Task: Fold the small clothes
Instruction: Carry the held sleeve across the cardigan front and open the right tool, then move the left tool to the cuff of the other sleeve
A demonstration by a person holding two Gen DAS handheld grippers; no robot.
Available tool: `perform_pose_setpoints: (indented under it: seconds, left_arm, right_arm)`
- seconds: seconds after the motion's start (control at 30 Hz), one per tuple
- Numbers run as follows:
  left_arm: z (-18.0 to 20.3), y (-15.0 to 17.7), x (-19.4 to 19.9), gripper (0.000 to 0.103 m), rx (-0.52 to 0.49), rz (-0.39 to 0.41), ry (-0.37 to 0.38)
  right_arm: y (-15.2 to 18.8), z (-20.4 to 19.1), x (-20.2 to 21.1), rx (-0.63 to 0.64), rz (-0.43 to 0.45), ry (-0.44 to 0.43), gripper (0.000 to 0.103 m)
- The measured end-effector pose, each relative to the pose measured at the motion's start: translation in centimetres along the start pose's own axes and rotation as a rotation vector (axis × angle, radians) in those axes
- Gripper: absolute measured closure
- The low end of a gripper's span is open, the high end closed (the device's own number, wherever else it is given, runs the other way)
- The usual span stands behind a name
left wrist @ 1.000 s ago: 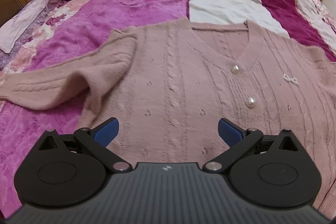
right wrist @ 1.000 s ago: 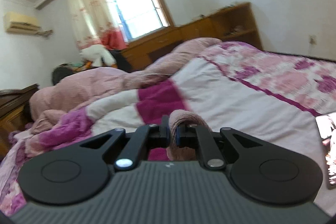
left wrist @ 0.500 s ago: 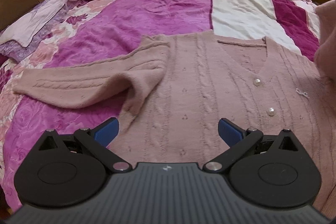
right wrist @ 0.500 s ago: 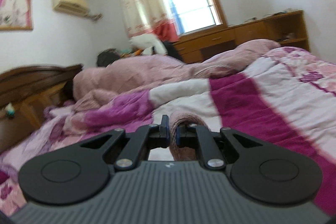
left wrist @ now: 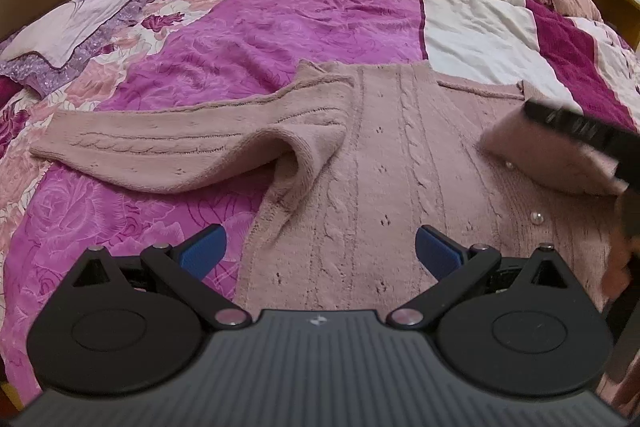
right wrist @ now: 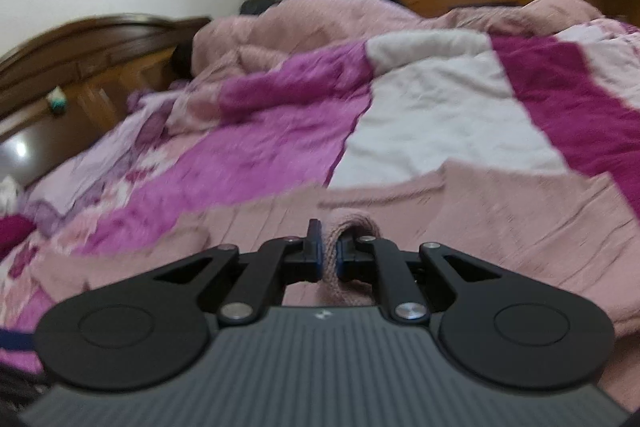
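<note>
Since a second ago, when our right gripper (right wrist: 329, 254) pointed at the window, we have swung it, jaws clamped on the sleeve cuff (right wrist: 352, 227), in over the pink cardigan (left wrist: 400, 187), so the first sleeve fold is under way. Our left gripper (left wrist: 318, 251) hangs wide and empty over the hem, the other sleeve (left wrist: 168, 143) untouched. Beneath lies a patchwork quilt (left wrist: 280, 27) on a bed with a wooden headboard (right wrist: 80, 51).

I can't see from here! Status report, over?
Right hand-held gripper shut on sleeve, over cardigan. Left hand-held gripper open, empty. Other sleeve spread out. Nothing blocking.
</note>
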State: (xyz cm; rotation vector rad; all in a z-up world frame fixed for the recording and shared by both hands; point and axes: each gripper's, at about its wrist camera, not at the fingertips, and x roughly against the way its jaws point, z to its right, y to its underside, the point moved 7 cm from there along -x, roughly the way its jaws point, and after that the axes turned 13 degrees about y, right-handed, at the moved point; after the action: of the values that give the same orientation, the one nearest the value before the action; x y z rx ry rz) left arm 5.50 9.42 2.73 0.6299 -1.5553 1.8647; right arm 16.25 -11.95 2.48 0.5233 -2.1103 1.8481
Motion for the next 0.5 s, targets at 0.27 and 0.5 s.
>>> perform_pose_setpoints:
  seconds: [0.27, 0.5]
  left_arm:
    - [-0.1, -0.7, -0.5, 0.000, 0.002, 0.009, 0.011]
    - [0.4, -1.9, -1.2, 0.000, -0.004, 0.020, 0.022]
  right_arm:
    - [3.8, -1.7, -1.8, 0.003, -0.173, -0.049, 0.081]
    - [4.5, -2.0, 0.2, -0.023, -0.210, -0.155, 0.043]
